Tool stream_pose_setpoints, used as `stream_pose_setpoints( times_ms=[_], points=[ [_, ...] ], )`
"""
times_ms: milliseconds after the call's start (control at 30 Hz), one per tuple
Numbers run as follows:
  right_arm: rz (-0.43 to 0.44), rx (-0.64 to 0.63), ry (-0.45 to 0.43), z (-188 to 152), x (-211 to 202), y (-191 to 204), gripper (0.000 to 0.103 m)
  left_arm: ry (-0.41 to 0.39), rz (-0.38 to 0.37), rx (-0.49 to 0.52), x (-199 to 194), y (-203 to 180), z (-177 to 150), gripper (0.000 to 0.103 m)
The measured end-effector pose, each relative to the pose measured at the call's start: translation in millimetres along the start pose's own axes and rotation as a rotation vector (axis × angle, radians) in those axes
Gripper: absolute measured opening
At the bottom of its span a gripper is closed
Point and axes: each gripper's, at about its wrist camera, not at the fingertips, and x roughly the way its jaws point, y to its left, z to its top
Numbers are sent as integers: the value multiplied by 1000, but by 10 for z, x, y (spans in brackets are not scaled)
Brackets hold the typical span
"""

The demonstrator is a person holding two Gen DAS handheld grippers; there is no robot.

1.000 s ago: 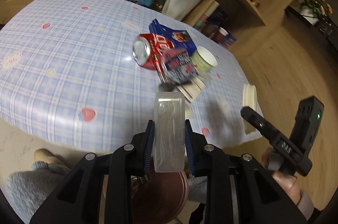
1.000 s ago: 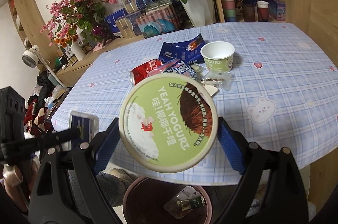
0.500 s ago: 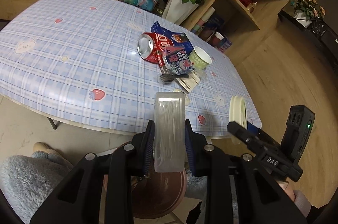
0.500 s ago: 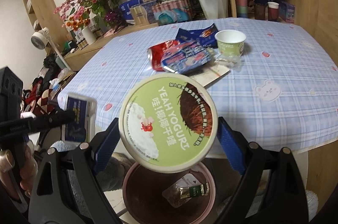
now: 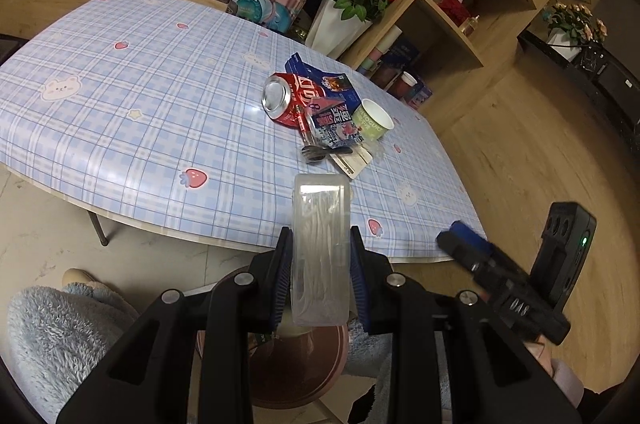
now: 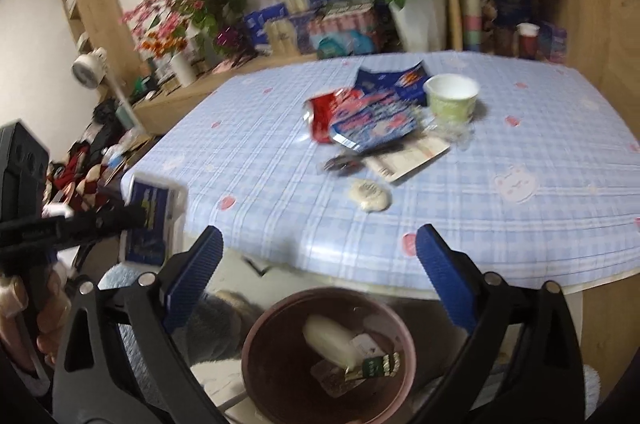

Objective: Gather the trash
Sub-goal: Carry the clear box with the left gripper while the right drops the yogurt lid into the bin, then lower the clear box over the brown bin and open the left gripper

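Observation:
My left gripper (image 5: 320, 256) is shut on a clear plastic box (image 5: 320, 248) and holds it above the brown trash bin (image 5: 304, 376) by the table's near edge; the box also shows in the right wrist view (image 6: 152, 220). My right gripper (image 6: 320, 264) is open and empty above the bin (image 6: 280, 376), where the yogurt lid (image 6: 332, 342) lies with wrappers. On the table sit a red can (image 5: 284, 97), blue snack bags (image 5: 332, 121), a green yogurt cup (image 5: 372, 119), a spoon (image 5: 320, 152), a card (image 6: 408, 157) and a white wad (image 6: 369, 195).
The table has a blue checked cloth (image 5: 140, 111). A vase of red roses (image 5: 344, 11) and boxes stand behind it, wooden shelves (image 5: 480, 3) to the right. A fluffy slipper (image 5: 52, 328) is on the floor left of the bin.
My right gripper has opened and the yogurt lid has dropped into the bin. Both grippers have drawn back from the table; the left still holds the clear box.

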Motion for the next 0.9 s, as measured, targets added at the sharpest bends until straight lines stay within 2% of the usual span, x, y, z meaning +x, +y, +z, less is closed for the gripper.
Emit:
stream_pose_setpoints(
  times_ms=[133, 433, 833, 867, 900],
  points=[
    [-64, 7, -89, 80, -167, -82, 97, 4, -2, 8, -3, -29, -17, 27],
    [-158, 54, -164, 166, -322, -395, 97, 24, -13, 70, 63, -189, -50, 27],
    [-176, 107, -172, 137, -360, -629, 97, 85, -65, 163, 250, -453, -124, 28],
    [-175, 109, -171, 129, -358, -637, 97, 84, -69, 170, 256, -471, -131, 31],
    [-175, 111, -170, 123, -357, -645, 97, 81, -77, 172, 246, -478, -137, 44]
  ],
)
